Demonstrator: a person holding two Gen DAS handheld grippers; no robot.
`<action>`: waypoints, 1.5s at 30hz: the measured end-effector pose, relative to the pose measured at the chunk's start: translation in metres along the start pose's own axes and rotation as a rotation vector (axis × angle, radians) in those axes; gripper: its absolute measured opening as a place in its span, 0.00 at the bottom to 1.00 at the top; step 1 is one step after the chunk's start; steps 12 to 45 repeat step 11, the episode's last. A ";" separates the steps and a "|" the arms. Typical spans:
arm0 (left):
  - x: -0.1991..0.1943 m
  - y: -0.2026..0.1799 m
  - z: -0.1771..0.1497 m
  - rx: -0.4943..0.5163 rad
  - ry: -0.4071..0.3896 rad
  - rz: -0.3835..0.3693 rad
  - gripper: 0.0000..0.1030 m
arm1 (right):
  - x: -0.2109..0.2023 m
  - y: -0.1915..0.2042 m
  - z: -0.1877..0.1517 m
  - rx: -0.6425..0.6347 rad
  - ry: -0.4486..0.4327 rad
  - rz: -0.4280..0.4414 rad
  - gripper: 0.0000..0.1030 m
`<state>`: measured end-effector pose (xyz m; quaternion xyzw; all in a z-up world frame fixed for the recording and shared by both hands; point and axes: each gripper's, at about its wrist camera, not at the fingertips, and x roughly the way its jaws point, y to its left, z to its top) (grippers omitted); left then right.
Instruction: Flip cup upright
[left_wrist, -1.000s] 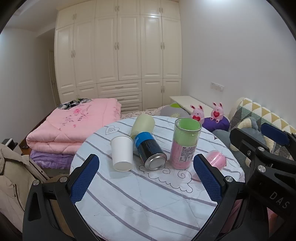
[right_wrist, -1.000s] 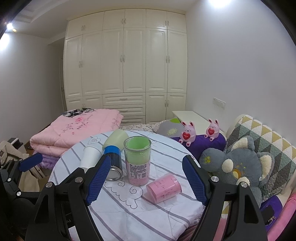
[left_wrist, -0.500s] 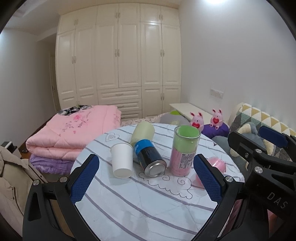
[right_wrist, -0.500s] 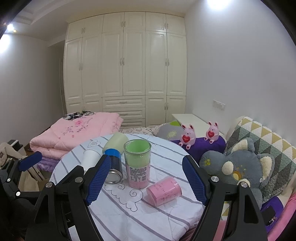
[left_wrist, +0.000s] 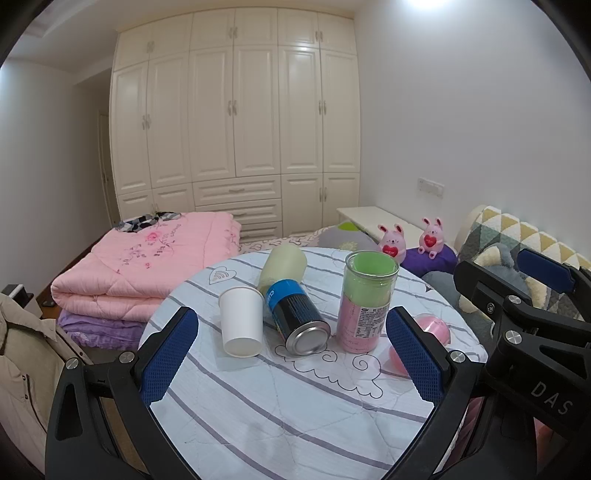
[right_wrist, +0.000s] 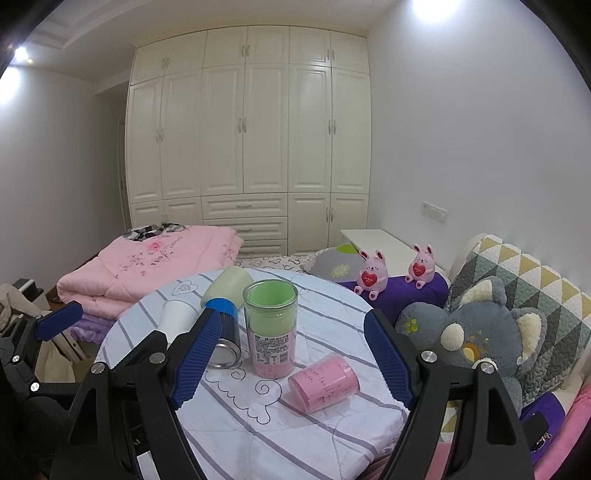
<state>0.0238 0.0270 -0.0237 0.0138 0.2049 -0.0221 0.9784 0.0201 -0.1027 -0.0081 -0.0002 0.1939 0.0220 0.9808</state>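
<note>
A round table (left_wrist: 295, 413) with a striped cloth fills the lower middle of both views. The left gripper (left_wrist: 291, 354) and right gripper (right_wrist: 291, 354) hang over it, jaws spread wide, holding nothing. A tall clear cup (right_wrist: 271, 328) stands upright at centre. The pink cup (right_wrist: 324, 382) lies on its side at lower right, just beside it.

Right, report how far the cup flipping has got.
Done: the tall green-and-pink tumbler stands upright. In hand: nothing; the left gripper and right gripper are both open and clear of everything on the table. Left: the white paper cup sits mouth down, and the pink cup, blue can and pale green cup lie on their sides.
</note>
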 end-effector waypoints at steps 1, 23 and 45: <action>0.000 0.000 0.000 0.001 0.002 -0.001 1.00 | 0.000 0.000 0.000 0.001 -0.001 0.000 0.79; 0.003 -0.003 0.000 0.001 0.011 -0.002 1.00 | 0.002 -0.003 -0.001 0.004 0.002 -0.002 0.79; 0.003 -0.003 0.000 0.001 0.011 -0.002 1.00 | 0.002 -0.003 -0.001 0.004 0.002 -0.002 0.79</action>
